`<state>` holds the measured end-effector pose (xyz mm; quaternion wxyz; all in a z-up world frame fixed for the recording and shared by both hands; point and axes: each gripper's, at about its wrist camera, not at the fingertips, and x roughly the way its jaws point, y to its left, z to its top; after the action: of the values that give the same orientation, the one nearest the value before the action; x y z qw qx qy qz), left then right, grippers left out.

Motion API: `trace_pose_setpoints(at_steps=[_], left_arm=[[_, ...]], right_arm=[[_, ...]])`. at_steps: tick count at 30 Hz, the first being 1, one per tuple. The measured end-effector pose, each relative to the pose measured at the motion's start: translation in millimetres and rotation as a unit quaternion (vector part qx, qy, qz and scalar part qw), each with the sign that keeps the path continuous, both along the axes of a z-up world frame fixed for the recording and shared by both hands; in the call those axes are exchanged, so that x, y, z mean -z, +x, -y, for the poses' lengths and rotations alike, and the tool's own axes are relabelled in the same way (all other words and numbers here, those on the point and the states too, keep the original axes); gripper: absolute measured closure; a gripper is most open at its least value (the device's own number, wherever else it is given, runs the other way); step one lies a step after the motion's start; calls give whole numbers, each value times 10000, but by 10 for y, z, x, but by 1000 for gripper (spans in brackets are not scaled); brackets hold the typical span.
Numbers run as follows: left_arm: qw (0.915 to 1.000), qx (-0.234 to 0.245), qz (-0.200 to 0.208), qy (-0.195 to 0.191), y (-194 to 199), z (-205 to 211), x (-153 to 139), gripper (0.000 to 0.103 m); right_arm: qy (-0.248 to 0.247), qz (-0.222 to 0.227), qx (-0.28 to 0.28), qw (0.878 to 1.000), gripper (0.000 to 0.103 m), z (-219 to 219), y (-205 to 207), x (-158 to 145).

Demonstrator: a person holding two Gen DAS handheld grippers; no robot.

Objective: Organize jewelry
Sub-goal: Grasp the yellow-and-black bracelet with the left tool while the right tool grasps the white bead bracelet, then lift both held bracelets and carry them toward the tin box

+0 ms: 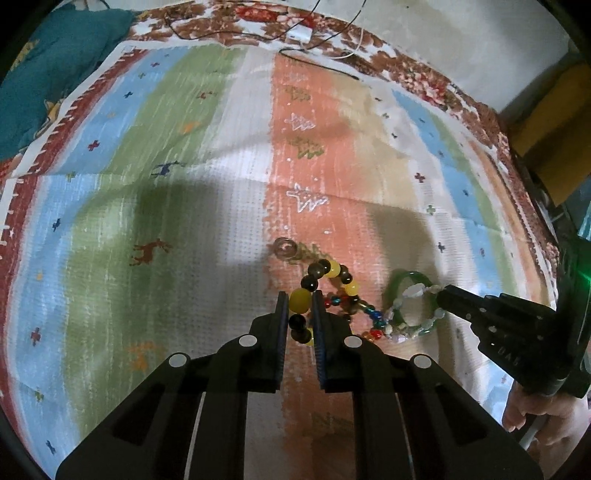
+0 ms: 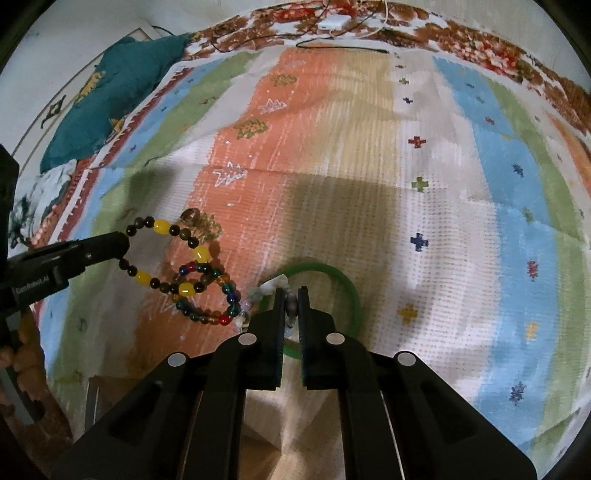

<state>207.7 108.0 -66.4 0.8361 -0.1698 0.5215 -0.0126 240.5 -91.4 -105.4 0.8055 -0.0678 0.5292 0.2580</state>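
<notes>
Sorting barely begun: my left gripper [image 1: 300, 308] clamps the yellow-and-dark bracelet [image 1: 325, 275], my right gripper [image 2: 291, 301] clamps the pale bracelet [image 1: 417, 321] across the green bangle [image 2: 341, 282]; multicolour strand [image 2: 212, 295] between, all clustered on the striped cloth [image 1: 207, 155].

So the whole surface is covered by a striped cloth [image 1: 207, 155] in blue, green, white, orange and beige, with little crosses, deer and trees printed on it. Under it there's a red-brown floral sheet [image 2: 480, 40] showing at the far edge. A teal pillow [image 2: 122, 96] sits at the far left, thin cables [image 1: 295, 29] trail across the back, and the wall [image 1: 461, 44] is plain and pale.
</notes>
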Motion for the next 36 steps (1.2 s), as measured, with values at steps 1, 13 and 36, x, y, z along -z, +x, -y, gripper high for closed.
trace_pose_setpoints(at_steps=[1,13,36], left_arm=[[10000,6,21,-4,-10,6,-16,91],[9997,123,214,-8,-119,121,-176,91],[9980,343,533,-7,-353,314,-429,91]], right_arm=[[-27,46,-3,10000,95,4,-19,-25],[-67,366,66,9993,95,148,-157,-249],[160,526,22,9985,95,245,-440,-496]])
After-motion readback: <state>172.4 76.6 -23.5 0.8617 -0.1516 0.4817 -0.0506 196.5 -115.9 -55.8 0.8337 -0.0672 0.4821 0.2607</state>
